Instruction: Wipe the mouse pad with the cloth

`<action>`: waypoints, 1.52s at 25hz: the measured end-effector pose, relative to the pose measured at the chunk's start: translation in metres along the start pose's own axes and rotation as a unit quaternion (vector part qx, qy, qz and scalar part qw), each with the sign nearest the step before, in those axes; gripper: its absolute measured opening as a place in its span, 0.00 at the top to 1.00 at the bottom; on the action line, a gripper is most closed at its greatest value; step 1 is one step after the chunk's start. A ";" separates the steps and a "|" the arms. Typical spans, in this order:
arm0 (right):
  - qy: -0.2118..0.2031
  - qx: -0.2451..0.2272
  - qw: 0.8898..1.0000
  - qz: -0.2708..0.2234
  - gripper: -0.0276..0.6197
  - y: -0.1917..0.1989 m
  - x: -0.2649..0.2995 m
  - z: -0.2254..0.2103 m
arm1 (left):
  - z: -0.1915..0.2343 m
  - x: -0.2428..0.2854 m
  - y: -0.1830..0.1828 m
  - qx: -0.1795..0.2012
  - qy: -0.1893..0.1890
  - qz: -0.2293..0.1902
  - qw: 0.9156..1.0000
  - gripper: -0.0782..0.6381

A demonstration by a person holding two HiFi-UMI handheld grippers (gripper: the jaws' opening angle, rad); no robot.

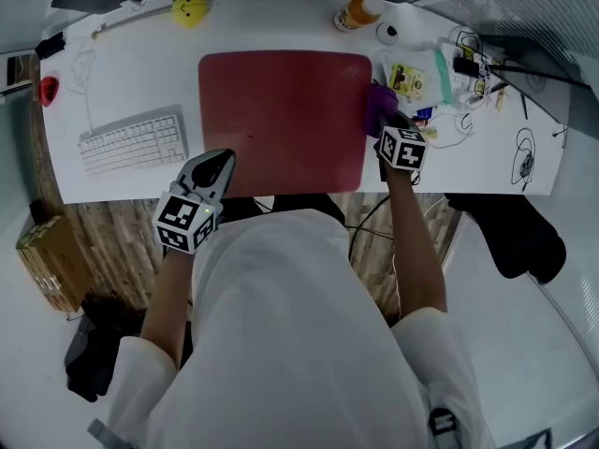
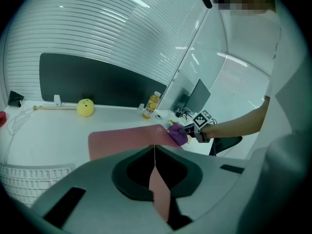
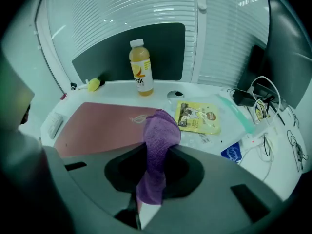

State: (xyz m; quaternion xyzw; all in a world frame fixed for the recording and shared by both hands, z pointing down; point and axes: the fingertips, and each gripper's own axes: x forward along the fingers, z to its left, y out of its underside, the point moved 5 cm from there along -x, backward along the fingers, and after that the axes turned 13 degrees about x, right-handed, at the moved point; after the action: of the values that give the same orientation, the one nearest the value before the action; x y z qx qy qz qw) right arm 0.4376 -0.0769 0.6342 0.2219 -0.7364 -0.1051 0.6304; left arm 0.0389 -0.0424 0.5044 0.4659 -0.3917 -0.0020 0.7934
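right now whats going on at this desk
A person at a white desk holds a gripper in each hand. The right gripper is shut on a purple cloth at the right edge of the red mouse pad. The left gripper has its jaws together with nothing between them, at the pad's near left corner. A white keyboard lies left of the pad.

White desk [image 1: 281, 26] with mouse pad [image 1: 281, 120], keyboard [image 1: 131, 141], bottle [image 1: 357, 12]
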 end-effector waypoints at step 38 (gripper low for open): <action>0.074 -0.002 0.997 -0.002 0.82 -0.043 0.095 0.197 | 0.110 -0.121 0.091 -0.093 -0.075 -0.021 0.993 0.86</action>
State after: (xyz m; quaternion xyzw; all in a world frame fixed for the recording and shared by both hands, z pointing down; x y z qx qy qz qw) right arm 0.2441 -0.1831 0.6628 0.2295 -0.6873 -0.0911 0.6831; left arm -0.1463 -0.0273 0.5253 0.3970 -0.4384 -0.0897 0.8014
